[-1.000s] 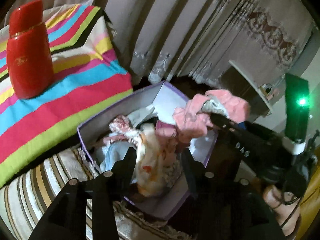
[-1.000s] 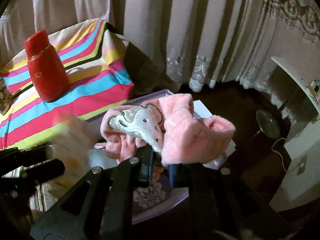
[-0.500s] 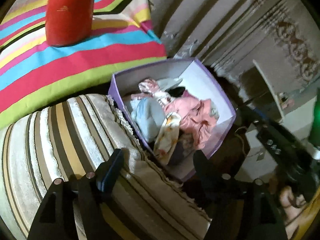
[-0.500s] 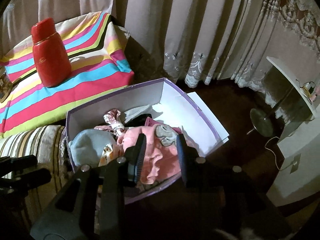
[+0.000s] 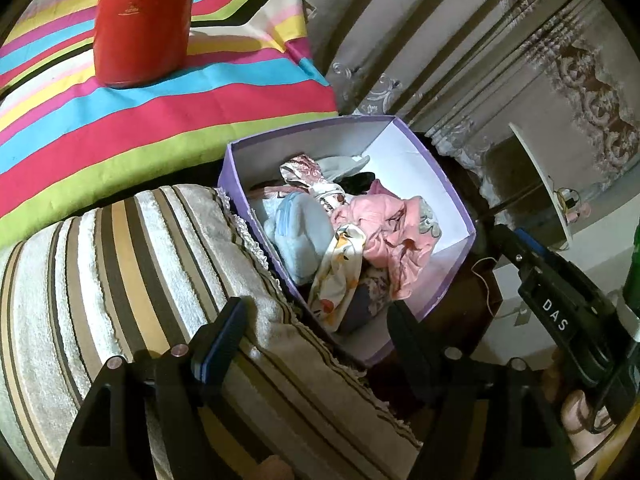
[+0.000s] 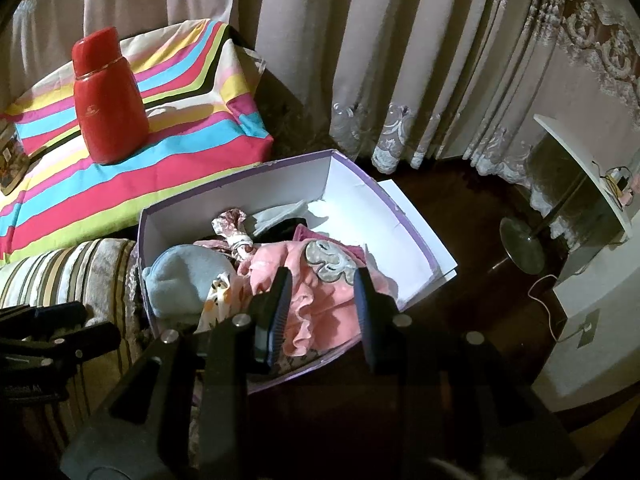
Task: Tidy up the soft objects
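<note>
Since a second ago, the pink fleece garment (image 6: 320,280) has gone from the right gripper (image 6: 320,300) into the purple box (image 6: 400,220), at its near right corner beside a pale blue plush (image 6: 184,280) and a floral cloth (image 5: 336,276). The right gripper's fingers are released above it, empty. The left gripper (image 5: 312,336), fingers spread and holding nothing, hovers over the striped cushion (image 5: 120,280) touching the box's left wall, probably freed for another item. A red bottle (image 6: 108,100) stands on the rainbow-striped cloth (image 6: 180,152) behind.
</note>
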Tool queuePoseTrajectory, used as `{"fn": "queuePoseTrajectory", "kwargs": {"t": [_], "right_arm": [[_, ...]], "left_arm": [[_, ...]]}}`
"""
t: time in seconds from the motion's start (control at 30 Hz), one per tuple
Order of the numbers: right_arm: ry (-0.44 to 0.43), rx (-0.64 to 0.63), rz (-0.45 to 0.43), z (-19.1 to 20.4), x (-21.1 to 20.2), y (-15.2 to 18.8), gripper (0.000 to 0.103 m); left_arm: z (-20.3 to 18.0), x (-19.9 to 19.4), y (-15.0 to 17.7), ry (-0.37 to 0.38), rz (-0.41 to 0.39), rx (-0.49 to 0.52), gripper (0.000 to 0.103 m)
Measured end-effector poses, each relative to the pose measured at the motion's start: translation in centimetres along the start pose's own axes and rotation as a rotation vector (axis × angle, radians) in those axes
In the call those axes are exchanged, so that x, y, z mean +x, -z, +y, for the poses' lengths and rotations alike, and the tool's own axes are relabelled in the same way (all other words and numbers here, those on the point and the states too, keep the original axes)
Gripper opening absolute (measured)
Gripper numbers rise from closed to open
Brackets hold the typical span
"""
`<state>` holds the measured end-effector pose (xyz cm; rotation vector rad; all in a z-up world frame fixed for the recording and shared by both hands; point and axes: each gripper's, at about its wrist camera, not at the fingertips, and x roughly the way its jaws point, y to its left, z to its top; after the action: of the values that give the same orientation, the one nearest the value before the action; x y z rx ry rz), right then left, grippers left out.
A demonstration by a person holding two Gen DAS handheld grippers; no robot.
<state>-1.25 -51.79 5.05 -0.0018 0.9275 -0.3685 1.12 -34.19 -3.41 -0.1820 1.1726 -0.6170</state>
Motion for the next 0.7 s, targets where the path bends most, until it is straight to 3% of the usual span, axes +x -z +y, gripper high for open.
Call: {"fn": "queuePoseTrajectory", "kwargs": {"t": [0.7], "right_arm": [[-0.014,-0.017,0.009,0.14,0.42,0.12,0.038]], "left_arm": [[0.21,0.08,-0.13,0.018,-0.014,-0.016,0.074]]}}
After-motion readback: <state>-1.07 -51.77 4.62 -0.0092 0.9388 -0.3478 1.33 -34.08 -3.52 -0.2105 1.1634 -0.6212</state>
